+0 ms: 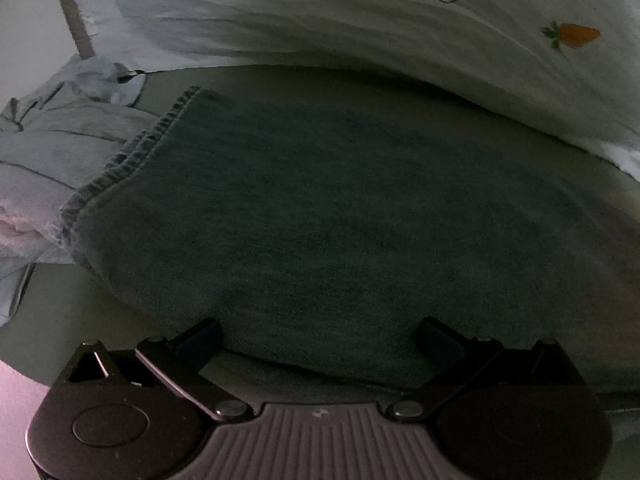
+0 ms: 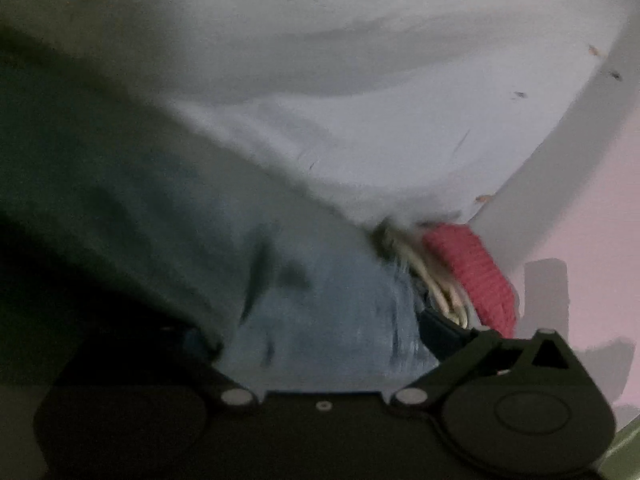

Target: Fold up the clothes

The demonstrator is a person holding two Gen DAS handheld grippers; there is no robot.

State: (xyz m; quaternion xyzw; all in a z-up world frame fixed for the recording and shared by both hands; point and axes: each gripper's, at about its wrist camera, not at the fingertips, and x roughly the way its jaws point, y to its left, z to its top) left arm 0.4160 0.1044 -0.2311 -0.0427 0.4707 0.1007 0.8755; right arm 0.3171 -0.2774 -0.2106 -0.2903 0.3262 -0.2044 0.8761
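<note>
Jeans (image 1: 340, 220), dark blue denim, lying flat on a green-grey sheet (image 1: 280, 80), right in front of the left gripper (image 1: 320, 332). Jaws of that gripper wide open, one on each side of the near edge, holding nothing. Stitched hem (image 1: 132, 152) on the left end of the jeans, next to a pale shirt (image 1: 60, 140) in a heap. Behind it all, a white cover with little carrots (image 1: 360, 20).

Over at the right gripper (image 2: 316, 336), a blurry view. Jaws spread wide there too, with a lighter, worn part of the denim bunched between them but not squeezed. One jaw partly hidden under the cloth. Just past the far jaw, pale looped cords (image 2: 424, 276) and a red knitted thing (image 2: 476, 276), touching the denim.

Probably thick, heavy cloth, soft but a bit stiff, so not floppy like a T-shirt. Not slippery, not easy to break. Likely to sag in the middle if lifted by one end only. Best to pinch the near edge with both grippers, well apart, and grab both layers at once. Better to stay away from the cords.
</note>
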